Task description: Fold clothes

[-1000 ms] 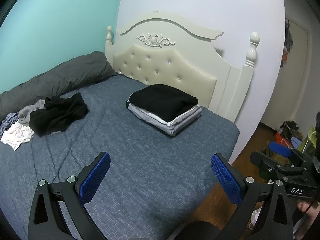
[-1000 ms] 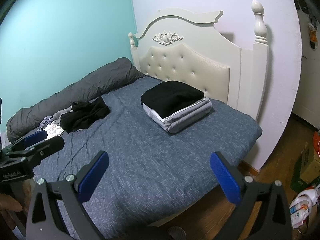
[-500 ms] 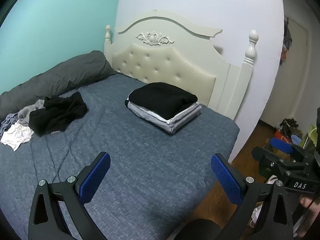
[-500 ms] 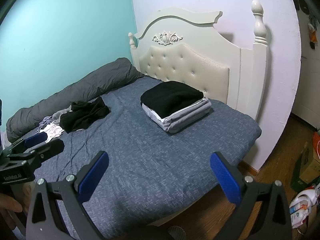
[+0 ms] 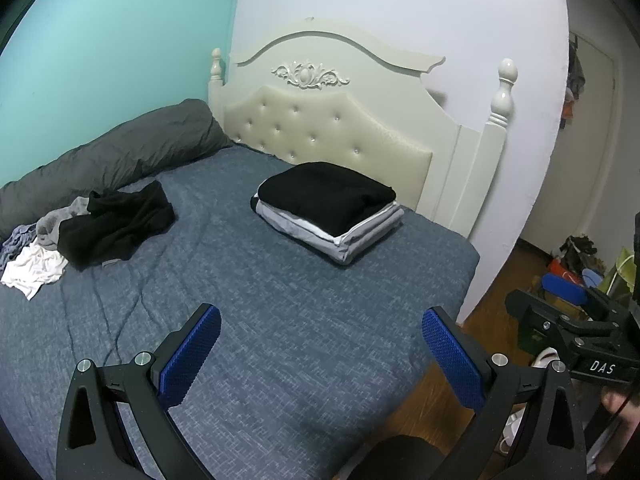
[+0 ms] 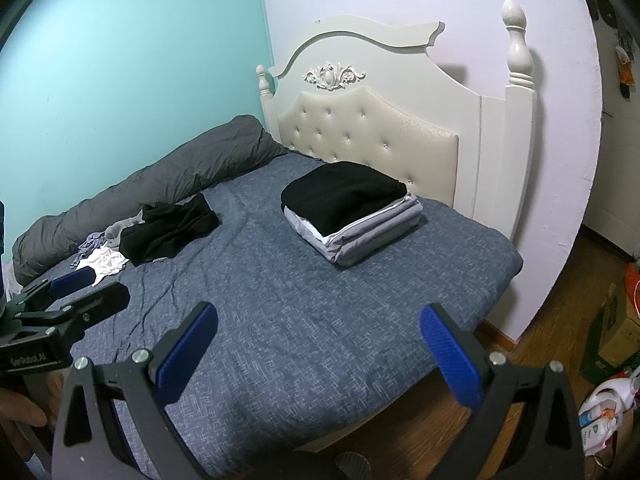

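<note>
The clothes sit in two groups on the bed [image 5: 304, 320]: a folded stack [image 5: 328, 210], black on top of grey and white layers, lies near the headboard [image 5: 320, 132], and a loose heap [image 5: 100, 232] of black, grey and white garments lies crumpled well apart from it, just beside the rolled grey duvet [image 5: 108, 156] along the teal wall.

Almost nothing has changed over the last second. Your left tool [image 5: 320, 354] has drifted only slightly, so the bed and the stack sit a touch lower and nearer in its view than before; your right tool [image 6: 318, 354] shows the same scene as a second ago. No garment has moved. My reading is that you are between items: one stack is done, the heap is untouched, and the next step is probably to reach for a piece from that heap.

Both tools are spread wide, blue pads far apart, holding nothing and touching nothing. Each hangs above the near edge of the bed, clear of the cover. The left tool is also visible at the left edge of the right wrist view, and the right tool at the right edge of the left wrist view, over the wooden floor [image 5: 500, 280].
</note>
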Available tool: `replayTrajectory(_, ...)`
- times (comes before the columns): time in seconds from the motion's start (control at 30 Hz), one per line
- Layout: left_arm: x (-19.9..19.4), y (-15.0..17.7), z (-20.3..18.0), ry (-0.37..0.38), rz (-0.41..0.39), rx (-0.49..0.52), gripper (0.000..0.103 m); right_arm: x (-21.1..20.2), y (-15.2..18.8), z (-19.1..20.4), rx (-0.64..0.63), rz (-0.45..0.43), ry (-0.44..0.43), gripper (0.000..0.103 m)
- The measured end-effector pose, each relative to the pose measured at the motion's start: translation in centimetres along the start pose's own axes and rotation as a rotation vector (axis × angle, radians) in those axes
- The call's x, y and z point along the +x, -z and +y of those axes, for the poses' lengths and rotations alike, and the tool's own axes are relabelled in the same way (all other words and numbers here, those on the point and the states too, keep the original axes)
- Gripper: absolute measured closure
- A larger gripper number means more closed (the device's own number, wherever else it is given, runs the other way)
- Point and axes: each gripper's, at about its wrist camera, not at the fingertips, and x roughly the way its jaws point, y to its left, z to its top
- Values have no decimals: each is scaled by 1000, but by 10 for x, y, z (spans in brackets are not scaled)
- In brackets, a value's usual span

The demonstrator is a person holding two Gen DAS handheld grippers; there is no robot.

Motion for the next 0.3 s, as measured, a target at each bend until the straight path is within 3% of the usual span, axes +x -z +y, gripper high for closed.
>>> replayTrajectory(0.3,0,1,0,1,4,-2,0,0,0,0,2,2,-3,1)
